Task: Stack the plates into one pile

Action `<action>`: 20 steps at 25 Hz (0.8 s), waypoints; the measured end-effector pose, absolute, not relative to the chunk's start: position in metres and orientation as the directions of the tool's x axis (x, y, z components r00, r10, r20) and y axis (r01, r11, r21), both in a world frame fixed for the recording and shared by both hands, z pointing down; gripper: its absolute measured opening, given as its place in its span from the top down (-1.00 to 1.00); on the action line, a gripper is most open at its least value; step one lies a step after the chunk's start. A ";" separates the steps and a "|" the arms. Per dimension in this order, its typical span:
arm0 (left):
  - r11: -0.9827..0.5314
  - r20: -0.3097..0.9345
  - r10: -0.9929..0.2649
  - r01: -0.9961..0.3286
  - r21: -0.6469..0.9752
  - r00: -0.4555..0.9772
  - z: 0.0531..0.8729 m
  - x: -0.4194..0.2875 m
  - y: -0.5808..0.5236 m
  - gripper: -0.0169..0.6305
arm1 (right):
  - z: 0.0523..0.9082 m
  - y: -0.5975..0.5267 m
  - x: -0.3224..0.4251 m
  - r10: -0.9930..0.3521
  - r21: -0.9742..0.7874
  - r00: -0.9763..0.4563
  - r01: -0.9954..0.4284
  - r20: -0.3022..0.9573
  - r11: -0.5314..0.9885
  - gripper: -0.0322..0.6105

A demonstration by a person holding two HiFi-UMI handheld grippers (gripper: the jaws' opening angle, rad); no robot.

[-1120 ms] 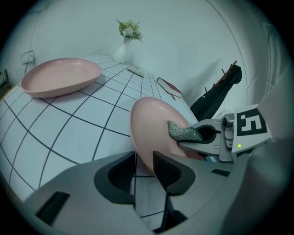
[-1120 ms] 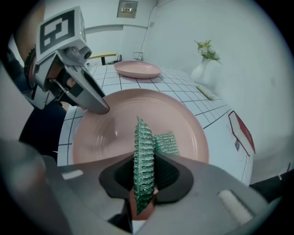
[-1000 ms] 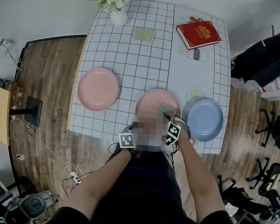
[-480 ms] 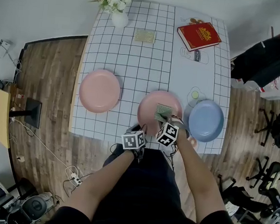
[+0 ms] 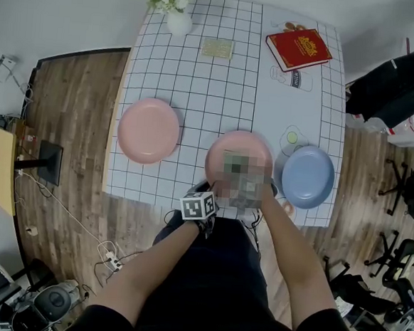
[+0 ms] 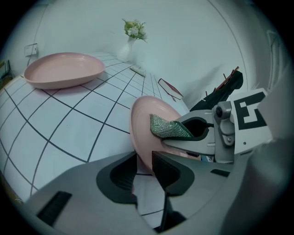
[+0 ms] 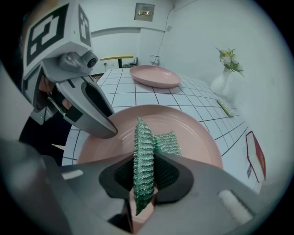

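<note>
Three plates lie on the checked tablecloth: a pink plate [image 5: 148, 130] at the left, a second pink plate [image 5: 240, 146] at the near middle, and a blue plate [image 5: 307, 176] at the right. My left gripper [image 6: 144, 167] has just been closing and is shut on the near rim of the middle pink plate [image 6: 147, 124]. My right gripper [image 7: 143, 176] is shut on a folded green scouring cloth [image 7: 143, 156], which it holds down on that plate's inside [image 7: 183, 124]. A mosaic patch hides the right gripper in the head view.
A red book [image 5: 299, 49] lies at the far right of the table, a white vase of flowers [image 5: 177, 20] at the far left, and a small green pad [image 5: 216, 49] between them. The table's near edge [image 5: 154, 196] runs just under my grippers. Chairs stand at the right.
The right gripper has slid a little leftward across the middle pink plate with the green cloth in it. The left gripper has stayed at the plate's near rim.
</note>
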State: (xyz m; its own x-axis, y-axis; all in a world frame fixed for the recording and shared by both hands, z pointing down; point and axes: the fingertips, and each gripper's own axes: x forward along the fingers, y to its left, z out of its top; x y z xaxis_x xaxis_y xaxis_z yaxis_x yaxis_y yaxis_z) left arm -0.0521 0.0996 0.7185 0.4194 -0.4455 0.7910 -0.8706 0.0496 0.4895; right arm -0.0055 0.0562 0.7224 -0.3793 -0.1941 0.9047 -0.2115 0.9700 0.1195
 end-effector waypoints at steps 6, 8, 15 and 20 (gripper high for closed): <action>0.050 0.785 -0.452 -0.867 0.496 0.423 0.718 -0.052 0.099 0.65 | 0.719 0.055 -0.020 -0.139 0.060 -0.423 -0.197 0.895 0.979 0.66; 0.051 0.785 -0.453 -0.867 0.497 0.423 0.718 -0.052 0.099 0.65 | 0.719 0.055 -0.024 -0.121 0.042 -0.434 -0.186 0.893 0.982 0.66; 0.044 0.782 -0.451 -0.864 0.501 0.430 0.718 -0.052 0.099 0.65 | 0.716 0.052 -0.042 -0.076 -0.017 -0.482 -0.185 0.873 0.983 0.66; 0.045 0.786 -0.444 -0.865 0.500 0.431 0.718 -0.052 0.100 0.65 | 0.713 0.050 -0.050 -0.030 -0.077 -0.509 -0.187 0.860 0.979 0.66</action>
